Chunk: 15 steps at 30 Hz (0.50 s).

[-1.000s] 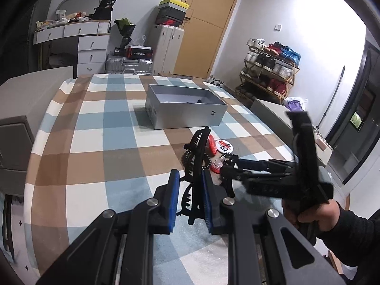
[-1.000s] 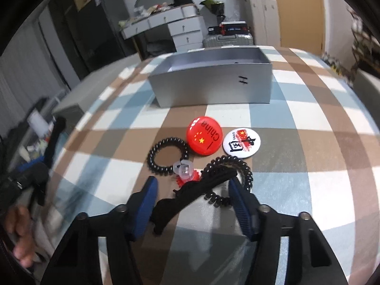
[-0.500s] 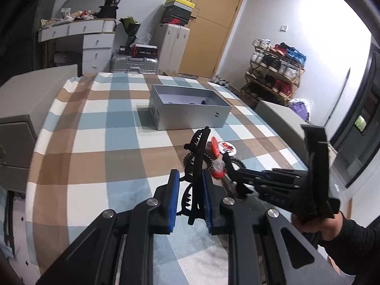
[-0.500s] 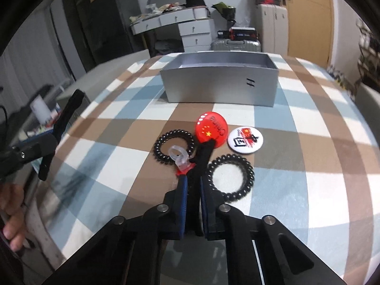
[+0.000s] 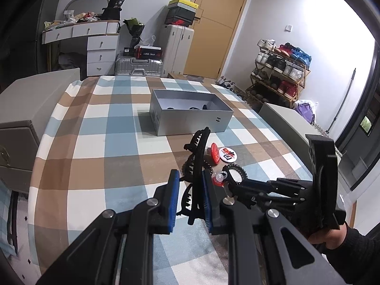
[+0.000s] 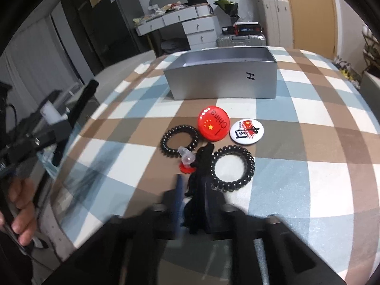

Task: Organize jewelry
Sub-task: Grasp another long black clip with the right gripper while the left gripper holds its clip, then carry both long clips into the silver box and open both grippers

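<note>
Near the silver box (image 6: pixel 222 80) on the checked table (image 5: pixel 99 128), plenty of open cloth lies leftward. Left gripper (image 5: pixel 189 198) clamps a toothed black clip (image 5: pixel 198 166); right gripper (image 6: pixel 193 198) is opening around another black clip (image 6: pixel 199 180). Two coiled hair ties (image 6: pixel 232 167) and glossy round badges (image 6: pixel 213 123) lie before the box.
</note>
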Available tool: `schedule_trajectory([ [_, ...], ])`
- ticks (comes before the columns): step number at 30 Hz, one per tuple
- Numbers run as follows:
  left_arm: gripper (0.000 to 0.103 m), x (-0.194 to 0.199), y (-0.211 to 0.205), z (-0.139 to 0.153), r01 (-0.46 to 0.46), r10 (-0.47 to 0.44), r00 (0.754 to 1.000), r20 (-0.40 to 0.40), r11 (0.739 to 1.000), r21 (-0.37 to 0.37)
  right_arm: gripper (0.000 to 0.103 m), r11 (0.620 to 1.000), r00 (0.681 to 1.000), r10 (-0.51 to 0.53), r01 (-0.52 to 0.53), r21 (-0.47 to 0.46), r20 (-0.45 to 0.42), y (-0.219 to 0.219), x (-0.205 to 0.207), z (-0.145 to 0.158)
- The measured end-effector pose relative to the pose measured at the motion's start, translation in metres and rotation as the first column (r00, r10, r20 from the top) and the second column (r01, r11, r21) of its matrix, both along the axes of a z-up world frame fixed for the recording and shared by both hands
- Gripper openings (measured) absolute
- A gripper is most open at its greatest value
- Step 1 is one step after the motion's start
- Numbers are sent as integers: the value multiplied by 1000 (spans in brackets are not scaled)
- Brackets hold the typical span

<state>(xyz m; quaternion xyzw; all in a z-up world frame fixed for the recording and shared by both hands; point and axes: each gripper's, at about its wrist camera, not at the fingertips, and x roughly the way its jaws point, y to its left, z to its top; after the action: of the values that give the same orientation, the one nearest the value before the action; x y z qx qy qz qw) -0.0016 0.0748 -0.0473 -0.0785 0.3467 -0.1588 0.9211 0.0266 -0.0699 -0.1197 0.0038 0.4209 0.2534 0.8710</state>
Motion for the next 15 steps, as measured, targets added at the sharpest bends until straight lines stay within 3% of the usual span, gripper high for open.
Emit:
schedule_trajectory([
  [5,14,-1,-2,2,-9,9,1000,0,1000,0,36,996,1000,28,-27,-83,7,12,-1,-8],
  [7,14,-1,-2,3,-15,15,1000,5,1000,1,22,993,999,26,-22,-119,30,15,-3,-10],
  [9,14,-1,-2,3,-20,20,1000,6,1000,2,18,990,999,28,-21,-140,46,16,-4,-10],
  [15,14,6,-4,5,-25,25,1000,-2,1000,-2,18,999,997,14,-10,-48,81,-1,-8,7],
])
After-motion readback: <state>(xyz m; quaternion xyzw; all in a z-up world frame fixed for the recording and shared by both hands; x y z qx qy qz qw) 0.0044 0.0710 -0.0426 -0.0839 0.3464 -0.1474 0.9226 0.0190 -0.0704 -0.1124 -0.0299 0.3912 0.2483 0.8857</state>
